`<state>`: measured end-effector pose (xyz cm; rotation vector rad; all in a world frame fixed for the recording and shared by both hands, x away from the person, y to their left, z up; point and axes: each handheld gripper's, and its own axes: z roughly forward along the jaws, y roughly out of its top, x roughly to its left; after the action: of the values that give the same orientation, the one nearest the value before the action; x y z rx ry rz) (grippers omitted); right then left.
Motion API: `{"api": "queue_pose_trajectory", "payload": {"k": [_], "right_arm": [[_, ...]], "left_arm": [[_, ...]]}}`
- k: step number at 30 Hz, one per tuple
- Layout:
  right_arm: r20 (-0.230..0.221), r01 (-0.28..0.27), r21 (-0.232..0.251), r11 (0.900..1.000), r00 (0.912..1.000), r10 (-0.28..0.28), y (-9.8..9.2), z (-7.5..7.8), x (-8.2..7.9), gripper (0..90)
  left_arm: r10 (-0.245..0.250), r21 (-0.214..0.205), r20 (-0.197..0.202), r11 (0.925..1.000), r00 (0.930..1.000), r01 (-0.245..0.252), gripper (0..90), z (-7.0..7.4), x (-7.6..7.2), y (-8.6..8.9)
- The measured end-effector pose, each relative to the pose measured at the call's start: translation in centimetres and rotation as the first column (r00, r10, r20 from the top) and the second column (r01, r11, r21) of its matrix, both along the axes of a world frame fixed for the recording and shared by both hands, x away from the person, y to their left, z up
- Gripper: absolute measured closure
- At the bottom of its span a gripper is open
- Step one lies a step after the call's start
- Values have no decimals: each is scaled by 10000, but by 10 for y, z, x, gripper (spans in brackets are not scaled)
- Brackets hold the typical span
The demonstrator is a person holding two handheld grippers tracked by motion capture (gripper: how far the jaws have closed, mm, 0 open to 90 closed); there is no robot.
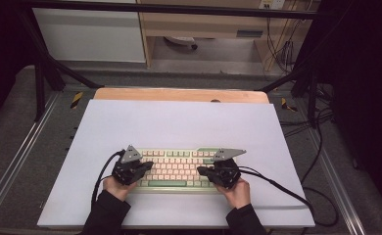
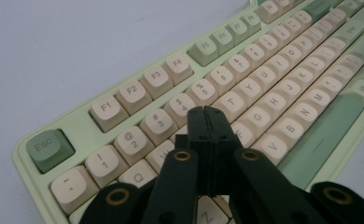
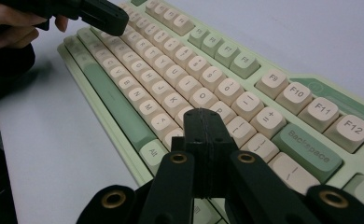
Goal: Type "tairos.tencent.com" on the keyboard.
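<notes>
Both closed grippers, left gripper (image 1: 147, 166) and right gripper (image 1: 202, 171), hover over the green keyboard (image 1: 177, 183), whose long axis runs between them.

You're at a lab recording rig: black metal frame (image 1: 42, 73), loose cables (image 1: 282, 49), white board (image 1: 179, 127) on a wooden table (image 1: 179, 94).

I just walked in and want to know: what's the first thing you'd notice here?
A green keyboard with cream keys lies near the front edge of a white table. Two black grippers, jaws shut, hover over it: the left gripper above its left end, the right gripper above its right.
</notes>
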<state>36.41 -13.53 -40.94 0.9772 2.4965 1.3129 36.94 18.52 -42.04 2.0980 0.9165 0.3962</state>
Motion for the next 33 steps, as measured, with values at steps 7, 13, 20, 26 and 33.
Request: {"api": "queue_pose_trajectory", "payload": {"k": [7, 13, 20, 26, 33], "right_arm": [[-24, -8, 140, 9999, 10000, 9, 0, 2, -1, 900], [-84, -7, 168, 9999, 10000, 9, 1, 3, -1, 900], [-21, -195, 84, 9998, 9998, 195, 10, 3, -2, 900], [-111, -357, 9, 9994, 9993, 357, 21, 2, -3, 900], [-89, -588, -86, 9982, 9982, 588, 36, 3, -3, 900]], "left_arm": [[-7, -55, 11, 10000, 10000, 7, 899, 2, -4, 6], [53, -96, 47, 9999, 10000, -52, 899, 3, -9, 14], [136, -200, 34, 9997, 9999, -135, 899, 3, -13, 23], [125, -226, 40, 9997, 9999, -124, 899, 2, -15, 27], [121, -294, 3, 9995, 9999, -121, 899, 1, -17, 31]]}}
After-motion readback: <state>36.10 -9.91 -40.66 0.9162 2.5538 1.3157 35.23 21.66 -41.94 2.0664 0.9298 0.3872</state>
